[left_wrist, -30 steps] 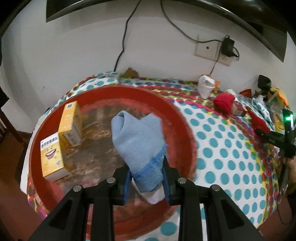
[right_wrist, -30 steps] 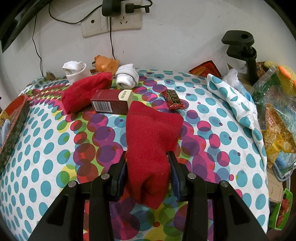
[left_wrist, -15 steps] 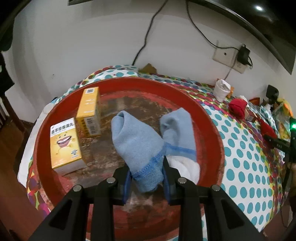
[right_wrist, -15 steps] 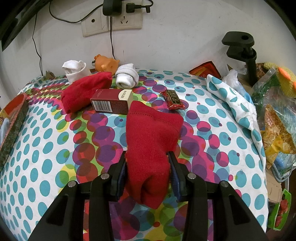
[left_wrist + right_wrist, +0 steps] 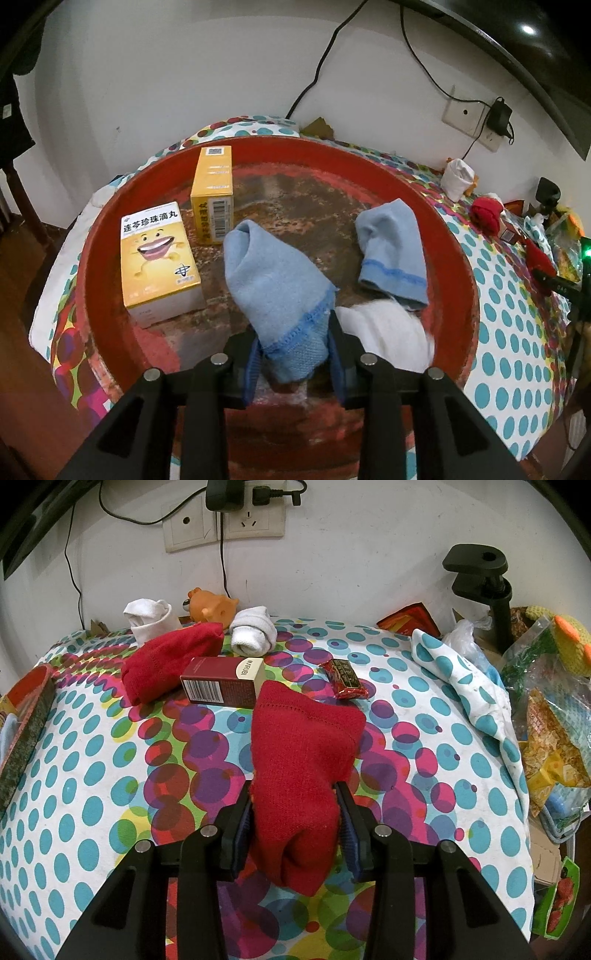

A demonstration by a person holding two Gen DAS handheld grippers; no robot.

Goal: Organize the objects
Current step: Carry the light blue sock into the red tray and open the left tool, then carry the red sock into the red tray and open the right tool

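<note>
- Our left gripper hangs over the red tray; its jaws are opening, the light blue sock between them with a gap on the left pad
- Ahead and right of it lies a second blue sock; left of it, two yellow boxes
- Our right gripper is clamped on a red sock above the dotted tablecloth; just beyond its tip sit a maroon box and another red sock
</note>
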